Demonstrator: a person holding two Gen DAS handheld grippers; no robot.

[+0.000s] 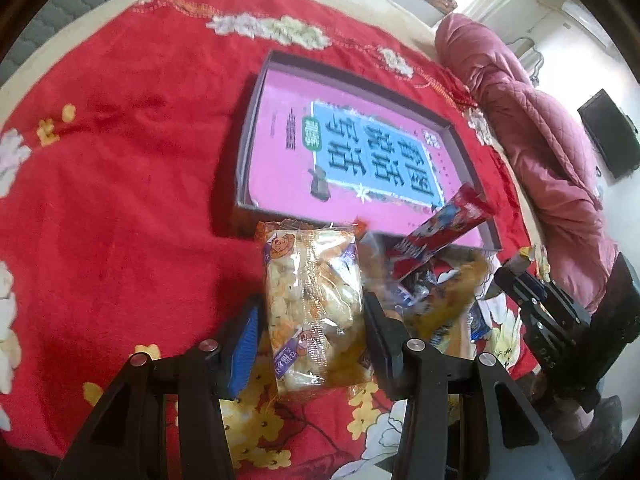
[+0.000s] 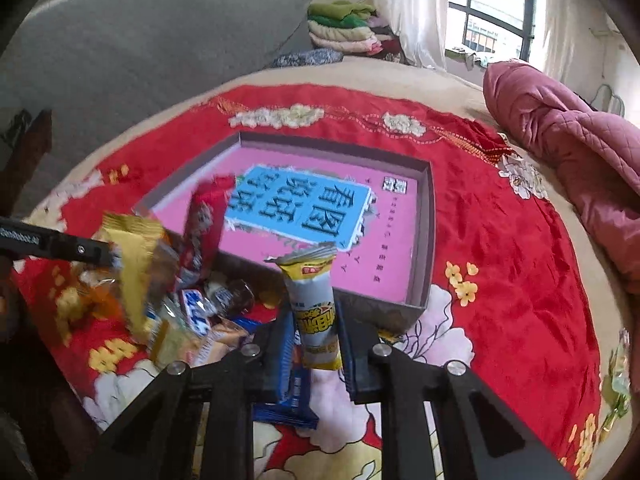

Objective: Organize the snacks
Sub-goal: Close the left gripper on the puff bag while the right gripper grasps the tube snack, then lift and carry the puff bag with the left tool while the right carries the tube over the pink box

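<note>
Both tongs grasp snacks: left tongs a clear puffed-snack bag, right tongs a yellow-grey bar wrapper; next, carry them into the far pink-lined shallow box.

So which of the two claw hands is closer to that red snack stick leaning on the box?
Left, probably. The left gripper, gripping a clear puffed-snack bag, is beside the red stick. The right gripper sits further right, gripping a yellow packet.

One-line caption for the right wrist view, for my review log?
Right gripper holds a yellow snack stick upright before the pink-lined box on a red blanket.
</note>
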